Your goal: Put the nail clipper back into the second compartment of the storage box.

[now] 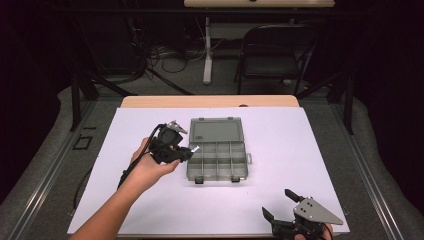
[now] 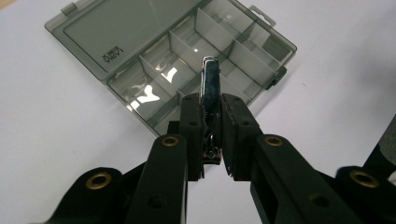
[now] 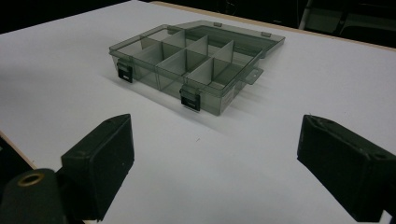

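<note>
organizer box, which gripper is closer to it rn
Left. The left gripper, shut on a small metal clip, hangs at the organizer box's left edge. The right gripper sits open near the table's front edge, well apart from the box.

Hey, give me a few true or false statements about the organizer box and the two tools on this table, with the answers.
1. The left tool is shut on a small metal nail clipper. True.
2. The organizer box has its lid closed. False: the lid lies open, flat behind the compartments.
3. The right tool has its jaws spread apart with nothing between them. True.
4. The compartments of the box already hold several items. False: as far as the views show, they look empty.
5. The right tool is touching the box. False: it is at the near edge of the white table, apart from the box.
</note>
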`<state>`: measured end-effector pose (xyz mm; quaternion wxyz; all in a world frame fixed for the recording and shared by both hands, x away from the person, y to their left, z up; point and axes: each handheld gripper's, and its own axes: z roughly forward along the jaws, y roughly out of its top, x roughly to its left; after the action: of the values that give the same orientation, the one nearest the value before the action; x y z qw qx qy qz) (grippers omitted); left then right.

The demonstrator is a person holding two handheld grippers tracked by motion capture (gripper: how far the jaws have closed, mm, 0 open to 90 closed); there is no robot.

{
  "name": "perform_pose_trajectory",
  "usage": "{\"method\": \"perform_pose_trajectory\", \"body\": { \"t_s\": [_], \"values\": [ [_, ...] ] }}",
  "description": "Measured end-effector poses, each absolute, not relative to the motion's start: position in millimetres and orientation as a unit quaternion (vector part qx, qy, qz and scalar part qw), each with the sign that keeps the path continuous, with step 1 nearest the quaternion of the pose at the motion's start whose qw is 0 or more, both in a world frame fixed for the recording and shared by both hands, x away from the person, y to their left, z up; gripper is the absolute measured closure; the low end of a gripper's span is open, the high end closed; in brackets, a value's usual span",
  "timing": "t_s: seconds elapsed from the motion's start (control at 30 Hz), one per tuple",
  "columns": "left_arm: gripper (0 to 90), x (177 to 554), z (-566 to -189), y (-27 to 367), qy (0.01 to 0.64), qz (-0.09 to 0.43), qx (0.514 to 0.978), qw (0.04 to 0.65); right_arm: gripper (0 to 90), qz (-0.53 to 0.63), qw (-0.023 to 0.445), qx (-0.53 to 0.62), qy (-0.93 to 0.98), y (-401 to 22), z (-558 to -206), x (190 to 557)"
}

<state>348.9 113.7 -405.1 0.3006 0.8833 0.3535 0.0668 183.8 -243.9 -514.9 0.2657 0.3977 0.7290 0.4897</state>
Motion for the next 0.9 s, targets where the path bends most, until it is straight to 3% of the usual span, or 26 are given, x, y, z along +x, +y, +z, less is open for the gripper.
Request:
{"method": "perform_pose_trajectory", "body": {
  "t_s": [0.9],
  "values": [
    [79.5,380.9,-384.2,81.9,0.351,0.076,0.886,0.293,10.9,0.488,0.264,0.397,0.731,-244.2,-514.2,183.3]
  ]
}}
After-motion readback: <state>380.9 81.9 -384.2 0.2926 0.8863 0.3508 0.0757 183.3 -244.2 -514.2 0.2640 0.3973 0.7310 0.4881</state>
